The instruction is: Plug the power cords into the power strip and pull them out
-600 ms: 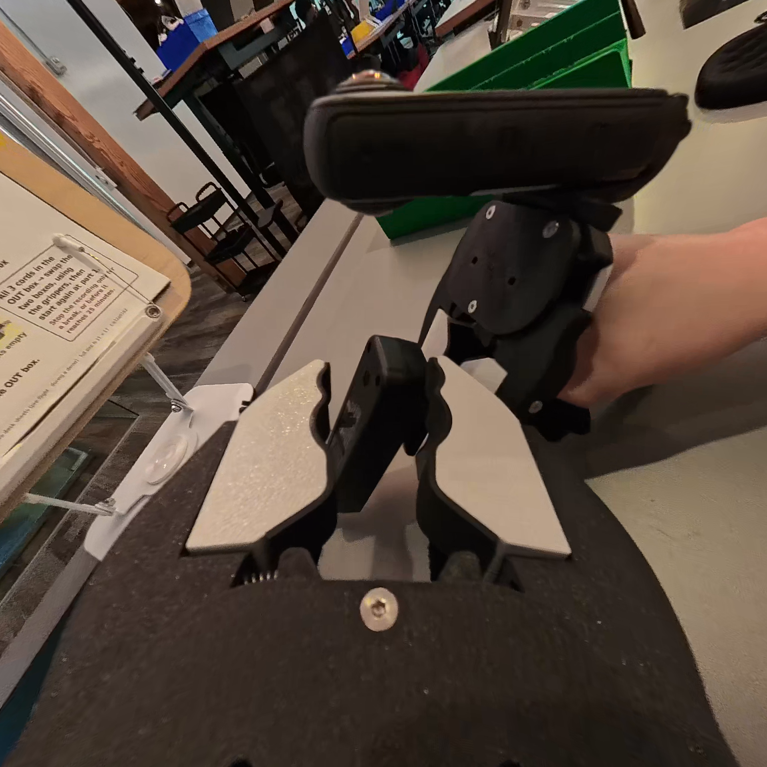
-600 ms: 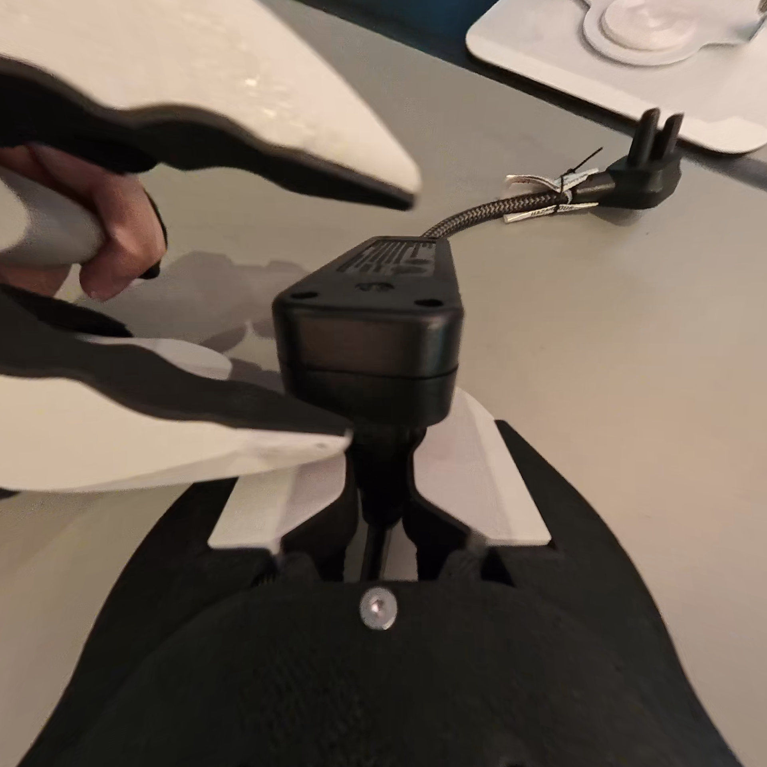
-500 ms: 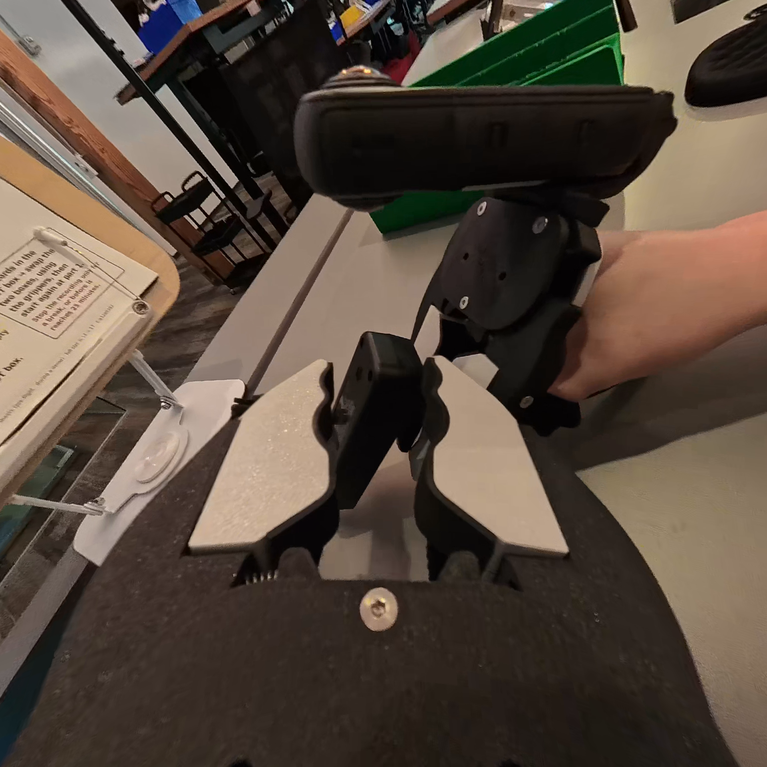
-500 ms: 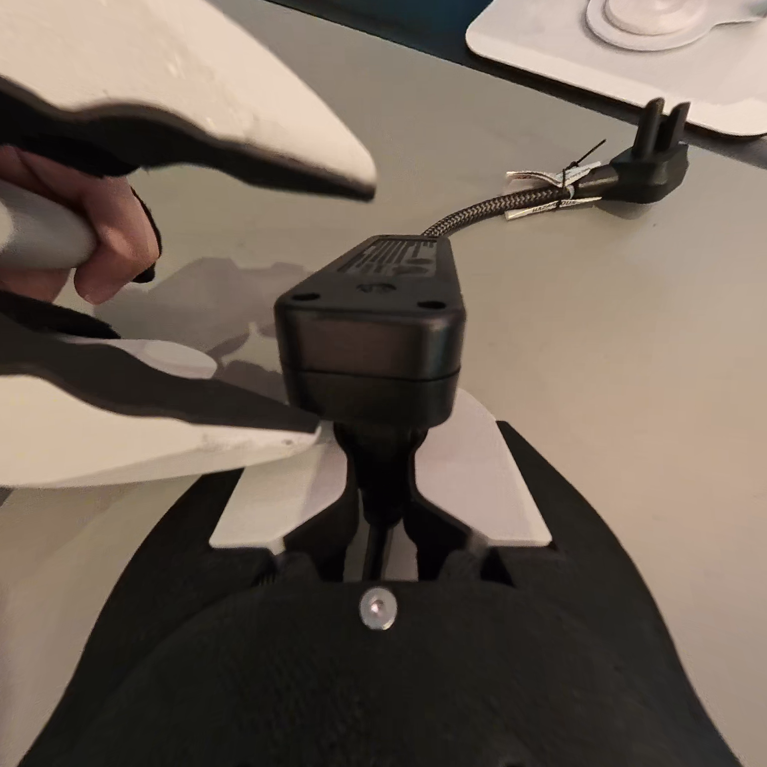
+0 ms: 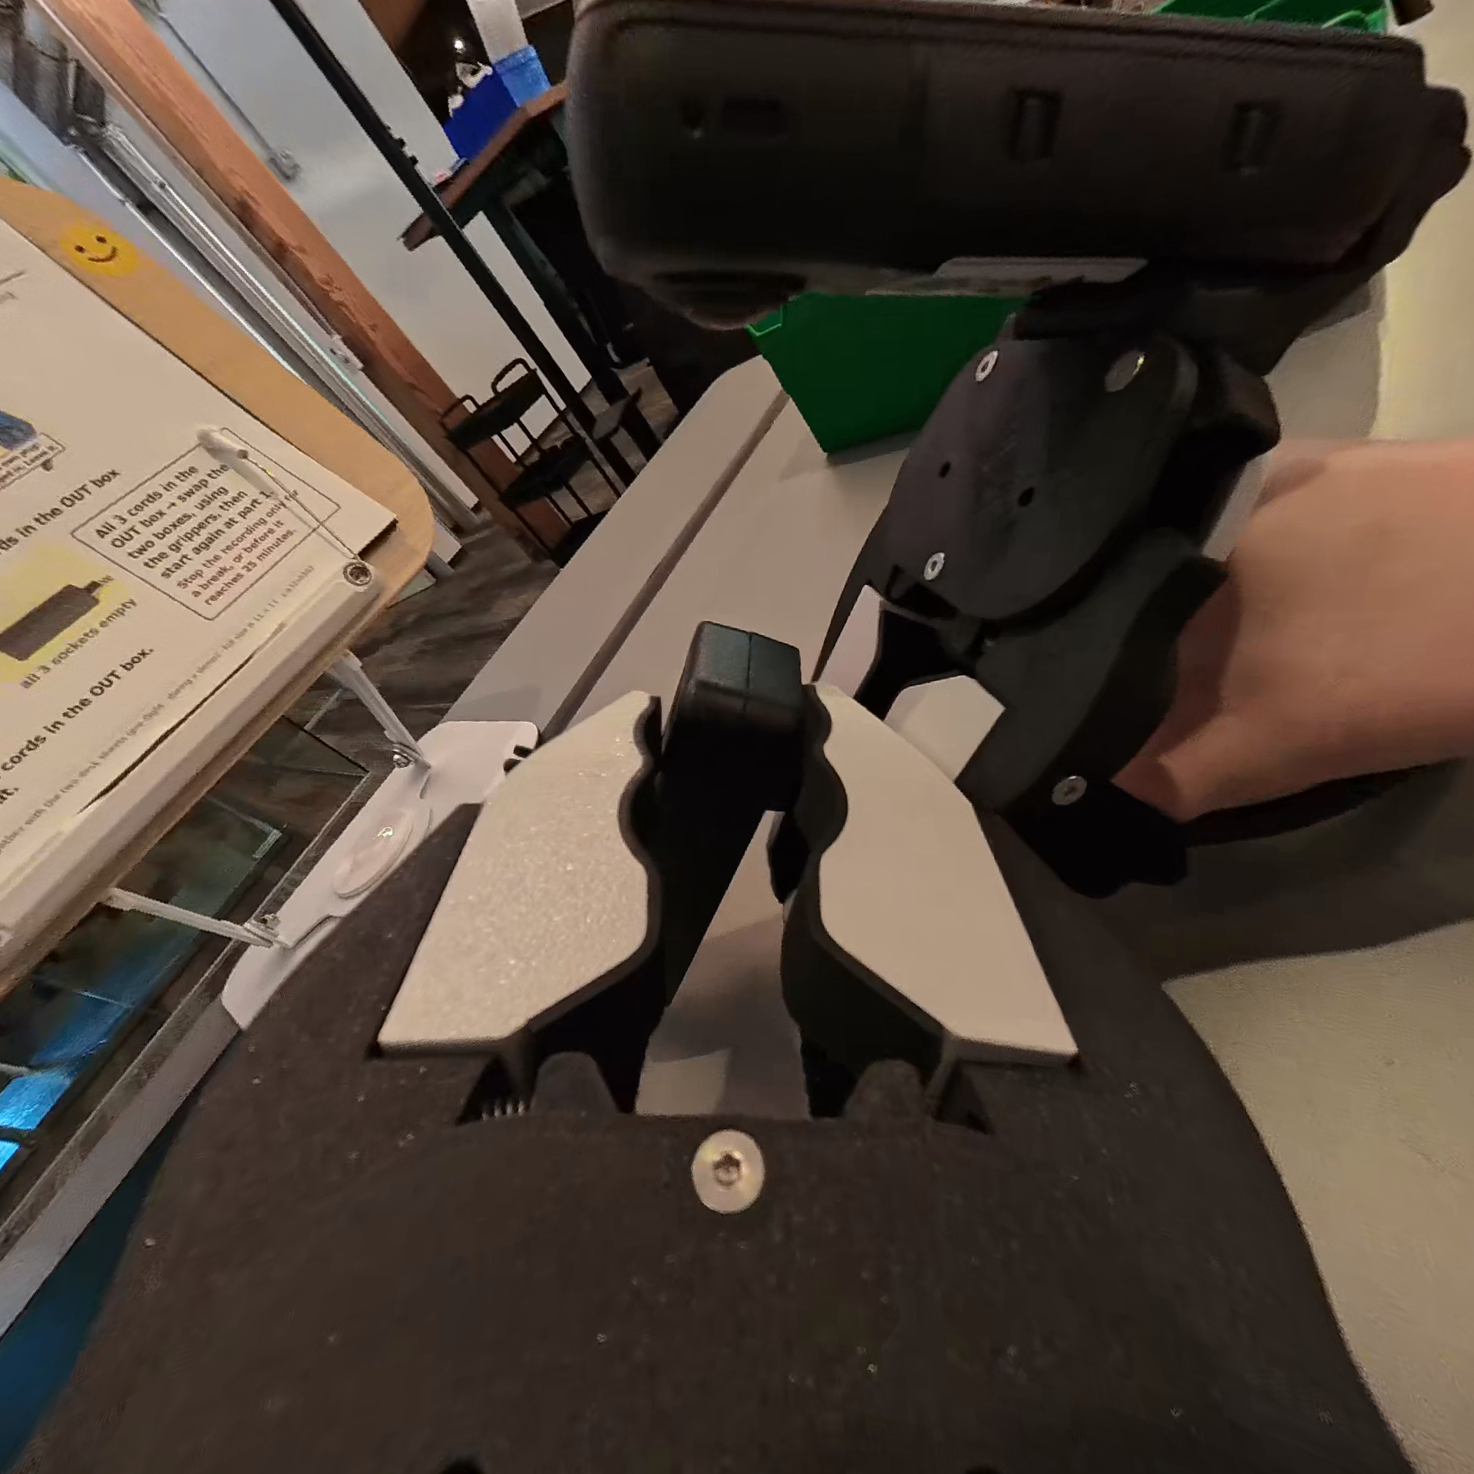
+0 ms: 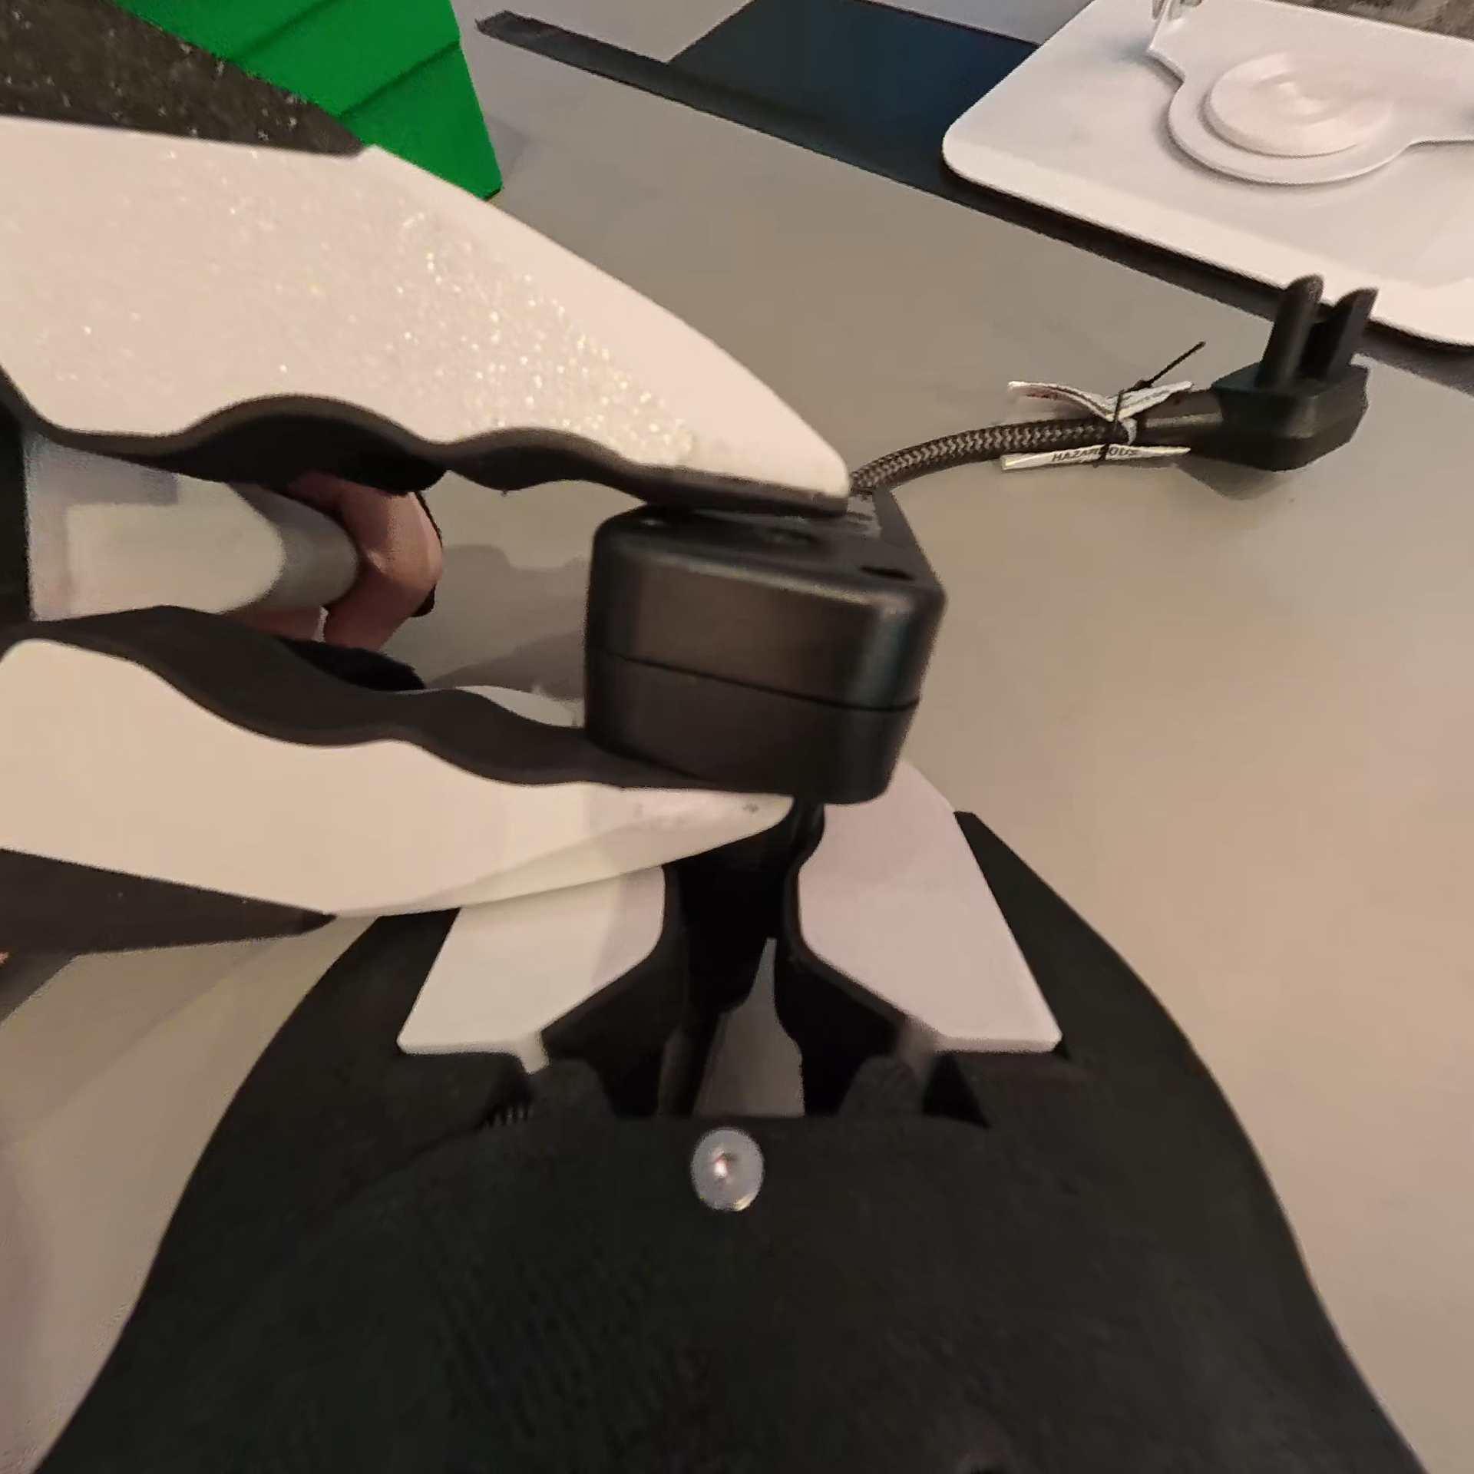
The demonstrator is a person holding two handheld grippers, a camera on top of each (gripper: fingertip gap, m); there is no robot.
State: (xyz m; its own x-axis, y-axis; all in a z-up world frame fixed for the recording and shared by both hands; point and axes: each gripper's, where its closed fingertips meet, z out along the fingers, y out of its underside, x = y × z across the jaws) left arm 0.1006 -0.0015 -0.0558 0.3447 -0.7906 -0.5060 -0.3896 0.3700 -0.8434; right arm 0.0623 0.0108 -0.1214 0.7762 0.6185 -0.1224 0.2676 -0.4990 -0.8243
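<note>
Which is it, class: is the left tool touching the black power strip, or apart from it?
Touching. The right wrist view shows the left tool clamped on the power strip, one finger pressing above, the other below.

Two close wrist views facing each other across one shared power strip [image 5: 738,766].

Matt black plastic power strip [image 6: 758,638]; braided cloth cord [image 6: 941,451] (woven).

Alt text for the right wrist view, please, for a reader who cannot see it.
The left claw clamps a black power strip from the left, while the right claw below is shut on a dark cord plug. The strip's braided cable ends in a plug on the grey table.
</note>
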